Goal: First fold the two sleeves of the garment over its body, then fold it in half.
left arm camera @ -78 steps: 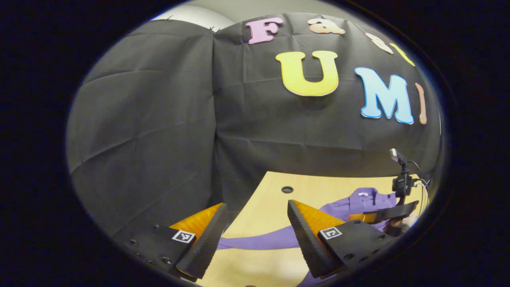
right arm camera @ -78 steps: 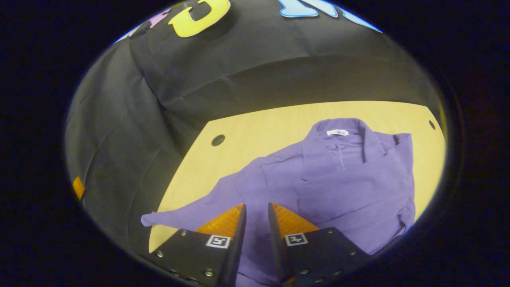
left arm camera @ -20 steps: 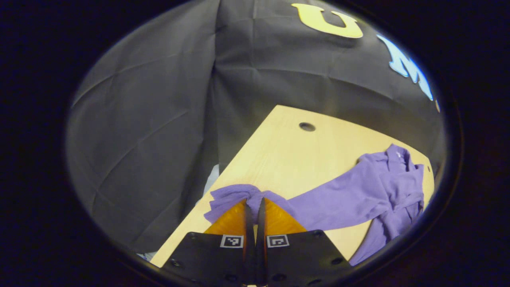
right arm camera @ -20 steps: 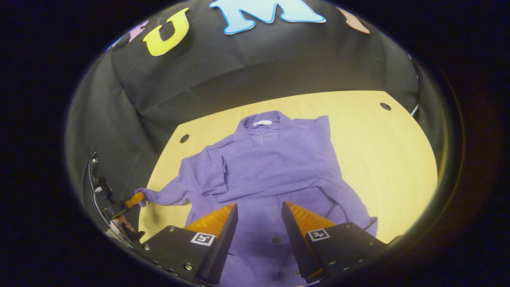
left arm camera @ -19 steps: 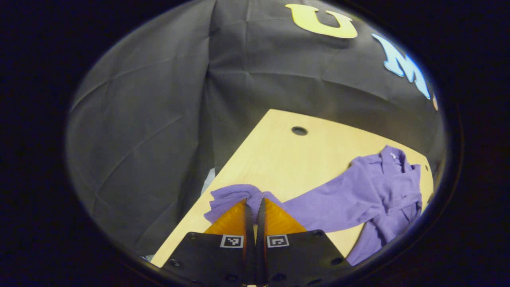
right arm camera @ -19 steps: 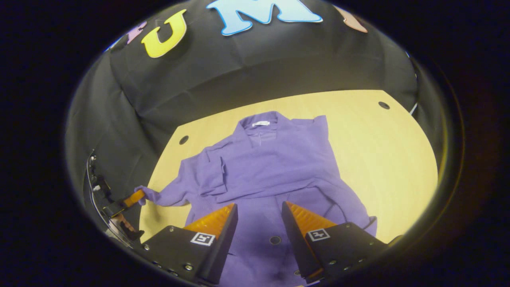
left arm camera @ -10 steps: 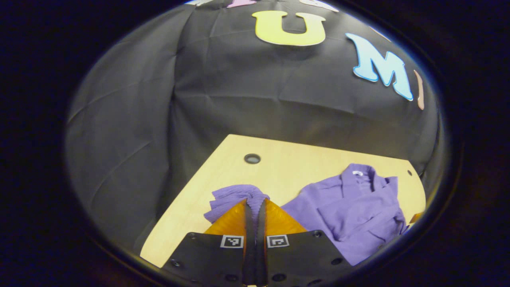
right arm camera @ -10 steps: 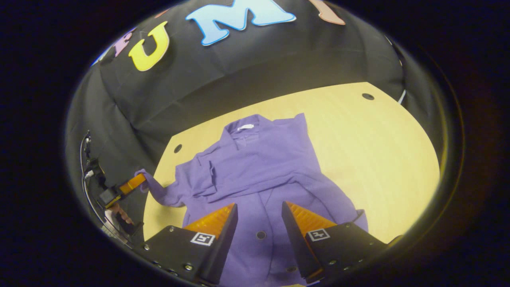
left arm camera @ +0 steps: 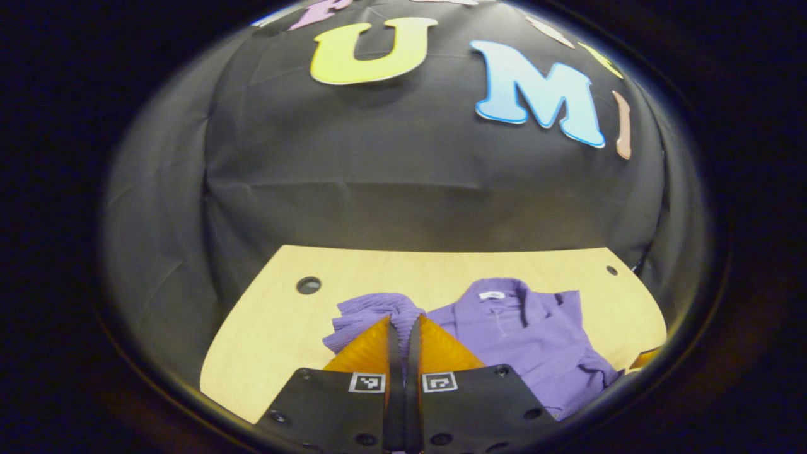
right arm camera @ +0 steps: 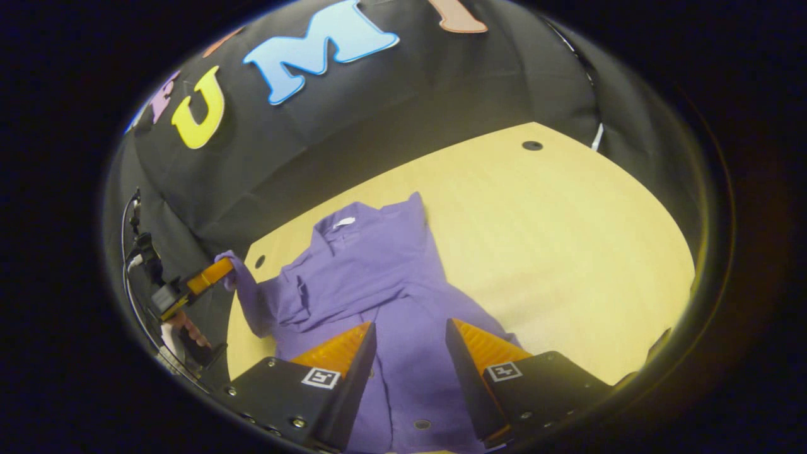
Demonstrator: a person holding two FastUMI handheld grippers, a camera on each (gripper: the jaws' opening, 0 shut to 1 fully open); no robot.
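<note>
Bench (right arm camera: 567,239), pale wood, wide bare stretch right of garment, round holes near far corners. Garment (right arm camera: 372,265), purple, lying flat left of centre on bench, collar toward booth wall, one sleeve laid across chest. Left claw (left arm camera: 403,334) clenched on other sleeve's cuff (left arm camera: 372,312), cuff raised off bench. Right claw (right arm camera: 406,350) released, hanging over lower body of garment, gripping nothing. Judgement: carry cuff across chest, lay flat over first sleeve before letting go; bench edge near on left, so keep cloth inboard
</note>
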